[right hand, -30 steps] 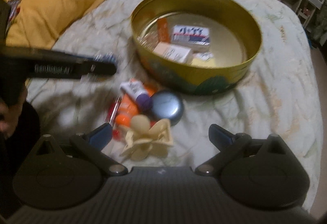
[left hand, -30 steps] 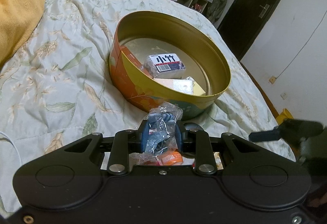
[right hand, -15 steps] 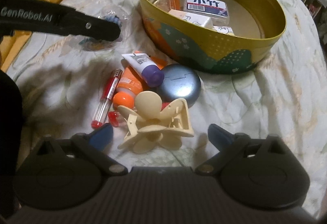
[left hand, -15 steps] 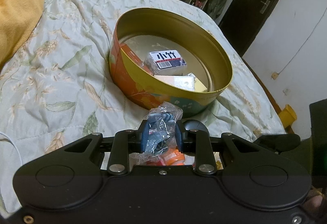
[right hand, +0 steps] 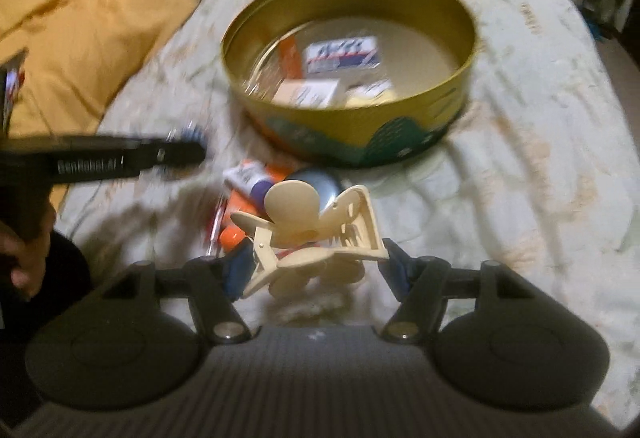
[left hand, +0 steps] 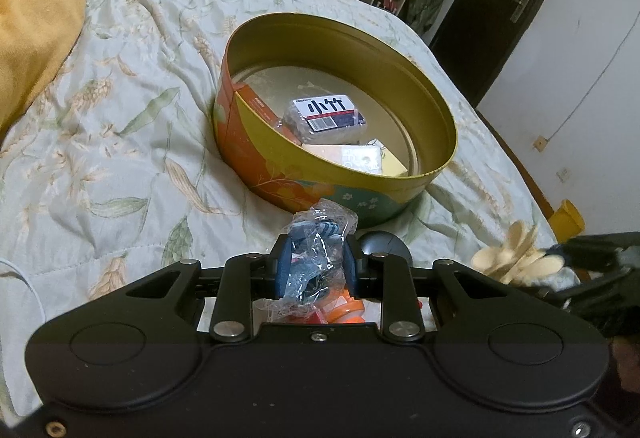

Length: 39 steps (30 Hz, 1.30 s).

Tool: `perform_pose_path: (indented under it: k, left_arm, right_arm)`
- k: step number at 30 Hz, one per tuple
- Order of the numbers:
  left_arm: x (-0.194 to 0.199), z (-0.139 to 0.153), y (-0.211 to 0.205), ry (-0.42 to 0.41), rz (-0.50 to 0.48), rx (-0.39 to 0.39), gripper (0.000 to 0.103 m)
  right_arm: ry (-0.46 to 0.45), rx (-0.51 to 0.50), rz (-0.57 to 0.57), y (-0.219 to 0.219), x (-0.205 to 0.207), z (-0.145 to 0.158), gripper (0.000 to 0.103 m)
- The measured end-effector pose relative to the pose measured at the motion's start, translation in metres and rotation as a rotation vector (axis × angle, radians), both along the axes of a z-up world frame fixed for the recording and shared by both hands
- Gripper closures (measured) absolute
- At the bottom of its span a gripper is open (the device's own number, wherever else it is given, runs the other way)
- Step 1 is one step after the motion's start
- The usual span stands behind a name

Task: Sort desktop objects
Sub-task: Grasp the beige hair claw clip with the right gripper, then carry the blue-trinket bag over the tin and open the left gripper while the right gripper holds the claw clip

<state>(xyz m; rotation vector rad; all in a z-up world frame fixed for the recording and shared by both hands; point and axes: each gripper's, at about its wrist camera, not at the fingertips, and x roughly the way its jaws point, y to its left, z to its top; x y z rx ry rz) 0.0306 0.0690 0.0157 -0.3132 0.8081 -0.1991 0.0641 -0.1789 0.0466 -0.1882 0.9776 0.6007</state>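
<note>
While my left jaws grip the plastic packet [left hand: 318,262], my right jaws close around the cream hair claw [right hand: 316,234]; next comes the tin [right hand: 400,142].

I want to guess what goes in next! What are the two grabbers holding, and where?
Left gripper: crinkly plastic packet, mid-body. Right gripper: closing around cream hair claw clip.

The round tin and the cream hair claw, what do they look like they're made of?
The round tin looks like thin sheet metal: a smooth gold inside with a dull sheen, a rolled rim and a printed outer wall. The cream hair claw looks like moulded matte plastic, probably hard, with flat petal shapes, teeth and a hinge pin; the blurred right wrist view leaves its finish uncertain.
</note>
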Motion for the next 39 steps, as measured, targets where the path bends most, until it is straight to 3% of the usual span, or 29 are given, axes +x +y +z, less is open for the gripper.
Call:
perform_pose_path:
  k: [4,13,25,39]
  left_arm:
    - [0.0,0.001,-0.001,-0.003,0.005,0.009,0.078]
    - [0.0,0.002,0.003,0.016,0.003,0.004,0.078]
    - [0.007,0.011,0.003,0.041,0.045,0.024,0.078]
    - [0.035,0.059,-0.011,-0.042,0.008,0.048,0.078]
  right_arm:
    - [-0.041,0.022,-0.075,-0.015,0.005,0.004,0.035]
    - [-0.022,0.082,-0.21,-0.037,0.012,-0.006,0.035]
    - [-0.032,0.151,-0.272,-0.051,0.023,-0.011,0.035]
    - [0.003,0.208,-0.287,-0.057,0.032,-0.017,0.035]
